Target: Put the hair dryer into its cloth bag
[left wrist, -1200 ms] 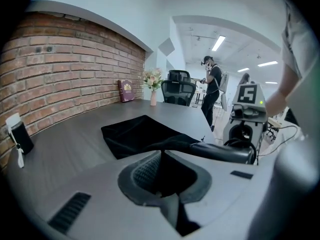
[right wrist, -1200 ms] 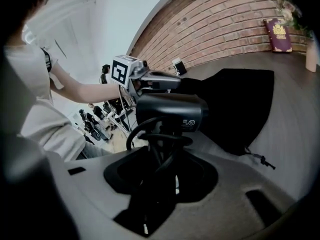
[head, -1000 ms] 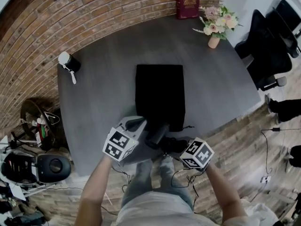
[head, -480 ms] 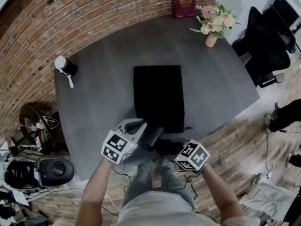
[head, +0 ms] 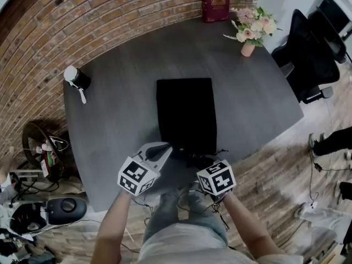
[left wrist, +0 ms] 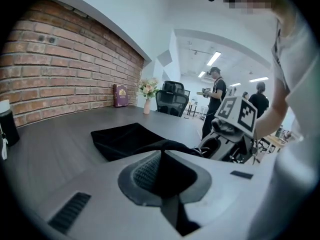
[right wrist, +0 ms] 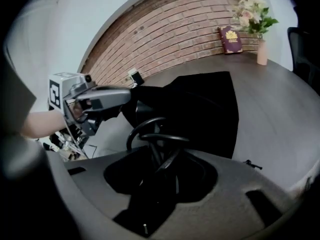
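The black cloth bag [head: 186, 114] lies flat on the middle of the dark table [head: 121, 109], its mouth toward me. My left gripper [head: 165, 149] is shut on the bag's near edge, and in the left gripper view the cloth [left wrist: 125, 139] rises to the jaws [left wrist: 161, 156]. My right gripper [head: 199, 161] sits just right of it at the mouth, shut on the black hair dryer [head: 190, 158]. Loops of its cord [right wrist: 152, 134] stick out between the jaws [right wrist: 160, 159]. The dryer's body is hard to tell from the dark cloth.
A red book [head: 215, 4] and a flower vase [head: 250, 29] stand at the table's far edge, and a black-and-white canister [head: 77, 77] at its left. An office chair [head: 311, 59] is on the right, floor clutter [head: 55, 197] on the left. People [left wrist: 216, 96] stand in the background.
My right gripper has moved left and up to the bag's mouth with the hair dryer. The dark barrel seen between the grippers earlier now lies at the mouth. The left gripper has hardly moved.
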A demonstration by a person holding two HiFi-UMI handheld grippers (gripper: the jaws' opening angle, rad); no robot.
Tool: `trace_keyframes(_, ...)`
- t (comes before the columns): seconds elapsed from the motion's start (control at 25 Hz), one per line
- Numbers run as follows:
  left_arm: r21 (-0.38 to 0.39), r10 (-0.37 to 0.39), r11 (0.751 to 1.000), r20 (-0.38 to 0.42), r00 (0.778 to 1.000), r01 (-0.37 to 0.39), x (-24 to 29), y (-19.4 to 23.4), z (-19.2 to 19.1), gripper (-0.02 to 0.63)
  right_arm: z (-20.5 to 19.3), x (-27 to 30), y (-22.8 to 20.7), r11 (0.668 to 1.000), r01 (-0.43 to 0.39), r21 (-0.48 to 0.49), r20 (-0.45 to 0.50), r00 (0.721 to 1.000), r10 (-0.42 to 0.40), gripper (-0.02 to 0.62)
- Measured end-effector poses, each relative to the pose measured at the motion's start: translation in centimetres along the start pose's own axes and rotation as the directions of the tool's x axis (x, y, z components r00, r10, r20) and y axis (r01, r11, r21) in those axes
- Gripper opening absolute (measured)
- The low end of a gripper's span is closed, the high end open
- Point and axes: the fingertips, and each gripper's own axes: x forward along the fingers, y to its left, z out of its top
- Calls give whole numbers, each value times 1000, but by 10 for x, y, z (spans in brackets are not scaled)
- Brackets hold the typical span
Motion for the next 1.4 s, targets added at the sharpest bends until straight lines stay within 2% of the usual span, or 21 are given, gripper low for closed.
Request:
trace_keyframes(0.12, -19, -13, 1000, 22, 1000, 13, -1, -2, 1, 18, 11, 7, -5, 995, 79, 58, 35, 996, -81, 158)
trace_keyframes(0.32, -39, -35, 999, 41, 999, 37, 2, -6, 3, 18, 23, 17, -12, 980, 156, 125, 95, 981, -169, 158)
trace_keyframes(0.52, -35, -93, 995, 21, 995, 94, 5, -20, -3, 18, 37, 23, -27, 959, 223, 173, 118, 962, -245, 160)
trace_keyframes(0.68, -42, -110, 993, -2, 994, 110, 8, -23, -15, 18, 45, 29, -38, 946, 276, 169, 136, 944, -299, 160)
trace_keyframes(0.96, -80, -106, 991, -28, 994, 104, 10, -21, -32, 18, 43, 37, -42, 940, 319, 119, 149, 931, -334, 161)
trace_keyframes(1.2, -100, -100, 990, -39, 994, 95, 12, -20, -41, 18, 39, 39, -43, 951, 286, 115, 128, 945, -300, 169)
trace_keyframes(1.4, -105, -93, 991, -37, 995, 89, 13, -19, -44, 18, 38, 34, -42, 958, 257, 123, 123, 954, -272, 235)
